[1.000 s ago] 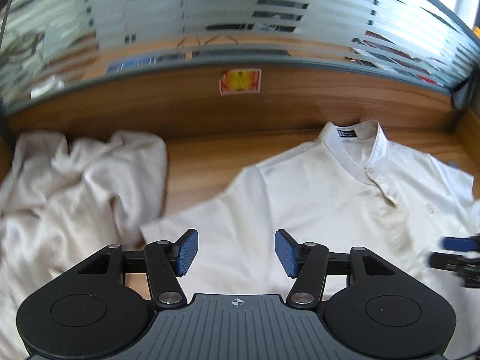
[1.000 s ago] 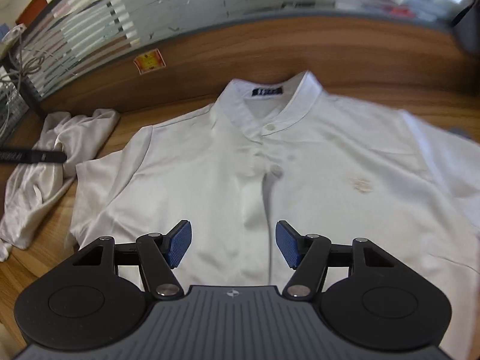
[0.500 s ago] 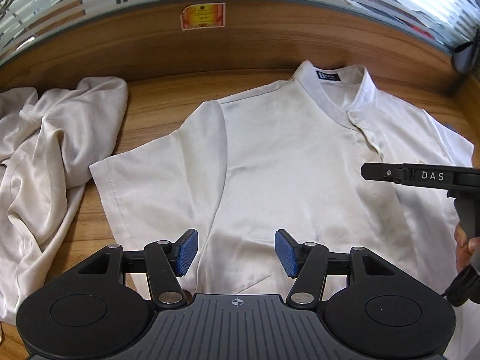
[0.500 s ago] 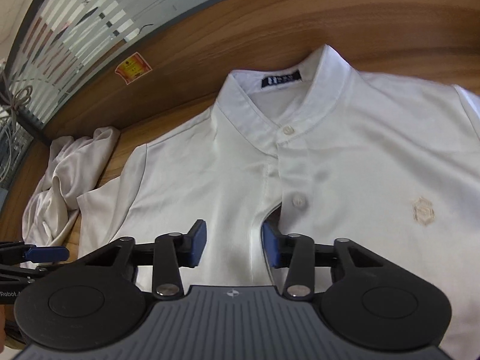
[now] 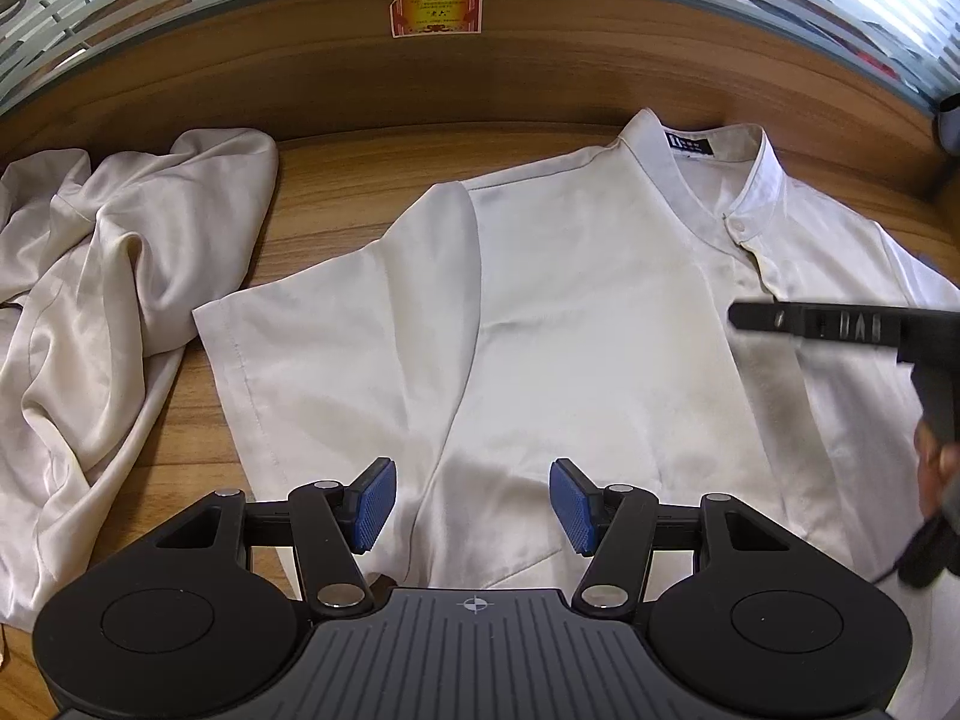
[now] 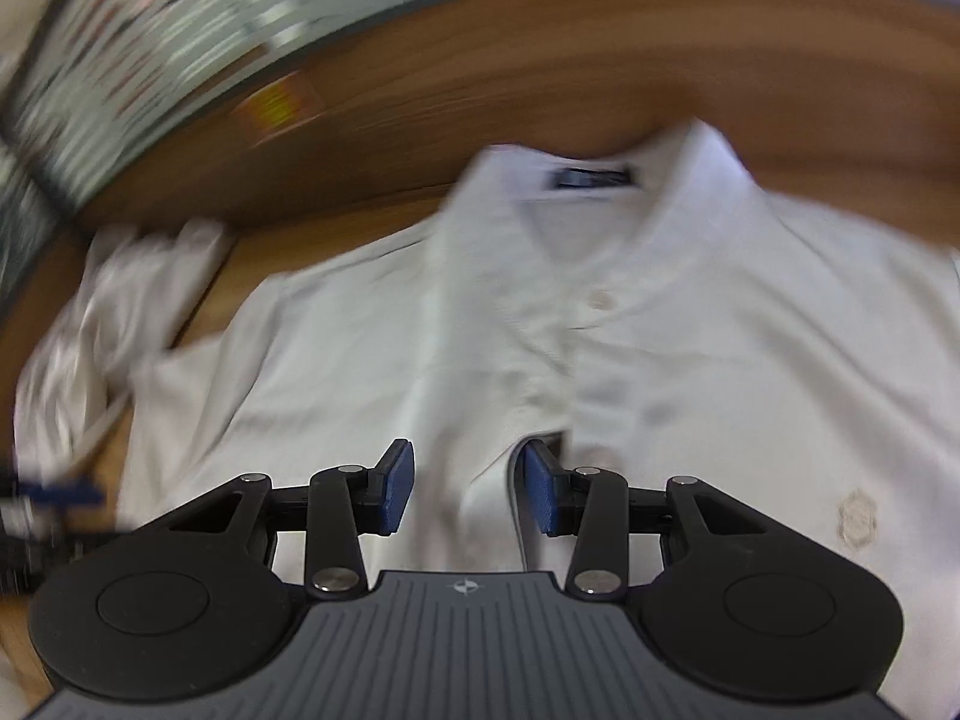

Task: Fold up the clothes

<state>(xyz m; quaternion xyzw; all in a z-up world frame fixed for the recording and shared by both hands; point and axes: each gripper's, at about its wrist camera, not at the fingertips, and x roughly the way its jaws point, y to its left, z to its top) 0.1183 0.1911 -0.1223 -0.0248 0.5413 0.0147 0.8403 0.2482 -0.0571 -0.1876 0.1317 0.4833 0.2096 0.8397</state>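
A white short-sleeved shirt (image 5: pixel 588 330) lies face up on the wooden table, collar at the back. It also shows, blurred, in the right wrist view (image 6: pixel 690 348). My left gripper (image 5: pixel 474 501) is open and empty, low over the shirt near its left sleeve and side seam. My right gripper (image 6: pixel 468 489) is open with its jaws partly closed in, low over the button placket; I cannot tell whether its pads touch the cloth. The right gripper also shows at the right edge of the left wrist view (image 5: pixel 852 330).
A crumpled cream garment (image 5: pixel 102 312) lies on the table to the left of the shirt. A wooden back panel (image 5: pixel 360 84) with a red and yellow sticker (image 5: pixel 437 9) rises behind the table, with frosted glass above it.
My left gripper has come lower and closer over the shirt's left side. My right gripper has narrowed its jaws, then moved fast over the placket; its view is now blurred.
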